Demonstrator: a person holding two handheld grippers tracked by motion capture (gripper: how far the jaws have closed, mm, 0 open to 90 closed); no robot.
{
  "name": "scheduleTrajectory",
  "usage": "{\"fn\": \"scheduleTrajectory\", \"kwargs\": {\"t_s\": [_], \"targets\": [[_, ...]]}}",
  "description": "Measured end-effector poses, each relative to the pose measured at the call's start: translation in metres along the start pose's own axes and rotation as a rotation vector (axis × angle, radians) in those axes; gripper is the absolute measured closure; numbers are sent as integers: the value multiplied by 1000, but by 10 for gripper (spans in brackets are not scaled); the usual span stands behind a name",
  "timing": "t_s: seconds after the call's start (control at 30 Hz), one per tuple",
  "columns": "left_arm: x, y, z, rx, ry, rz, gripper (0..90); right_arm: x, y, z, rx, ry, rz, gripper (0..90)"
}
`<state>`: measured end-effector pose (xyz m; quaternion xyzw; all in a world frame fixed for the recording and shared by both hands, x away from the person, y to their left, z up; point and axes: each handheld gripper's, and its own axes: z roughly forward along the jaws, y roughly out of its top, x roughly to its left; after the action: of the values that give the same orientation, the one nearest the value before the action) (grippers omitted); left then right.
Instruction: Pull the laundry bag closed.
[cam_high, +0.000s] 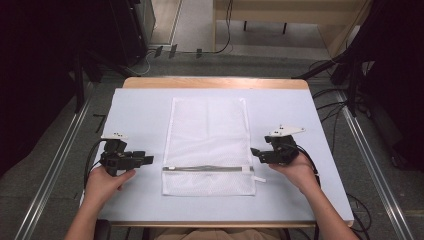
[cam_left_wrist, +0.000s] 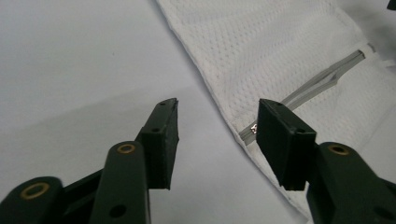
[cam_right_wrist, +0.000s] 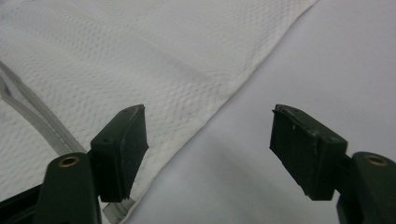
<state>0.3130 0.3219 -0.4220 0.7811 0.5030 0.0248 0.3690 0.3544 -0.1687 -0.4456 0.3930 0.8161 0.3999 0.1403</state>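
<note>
No text, label, brand, number or sign can be read on anything here.

Both grippers, left (cam_high: 148, 160) and right (cam_high: 254, 151), gape (empty).

White cover (cam_high: 140, 107) over wooden table (cam_high: 215, 82); grey floor (cam_high: 200, 62), black cables (cam_high: 227, 30).

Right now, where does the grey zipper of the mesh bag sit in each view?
High view: grey zipper runs across the mesh bag near its front end.
Left gripper view: zipper upper right, beyond the right jaw.
Right gripper view: zipper at left edge.
Shared landmark: the bag's stitched side edge.
</note>
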Motion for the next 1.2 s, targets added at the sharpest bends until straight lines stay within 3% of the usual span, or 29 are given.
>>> {"fn": "scheduleTrajectory", "kwargs": {"t_s": [0.13, 0.33, 0.6, 0.8, 0.87, 1.07, 1.13, 1.2], "targets": [[-2, 1, 2, -2, 7, 20, 495, 3, 0, 0, -1, 15, -9, 334], [-2, 5, 5, 11, -18, 43, 445, 3, -1, 0, 12, 41, 7, 382], [-1, 9, 7, 10, -47, 20, 422, 4, -4, 3, 53, 30, 4, 375], [0, 11, 7, -8, -70, -12, 379, 6, -5, 0, 34, 26, 14, 363], [1, 11, 7, 2, -104, -4, 357, 6, -5, 0, 27, 33, 12, 364], [-1, 12, 5, -9, -84, 6, 370, 12, -2, -1, 20, 35, -2, 369], [-5, 12, 3, -31, -49, 28, 383, 13, -1, -2, 30, 52, -1, 385], [-6, 12, 2, -38, -43, 22, 385, 12, -1, -1, 32, 57, 1, 388]]}}
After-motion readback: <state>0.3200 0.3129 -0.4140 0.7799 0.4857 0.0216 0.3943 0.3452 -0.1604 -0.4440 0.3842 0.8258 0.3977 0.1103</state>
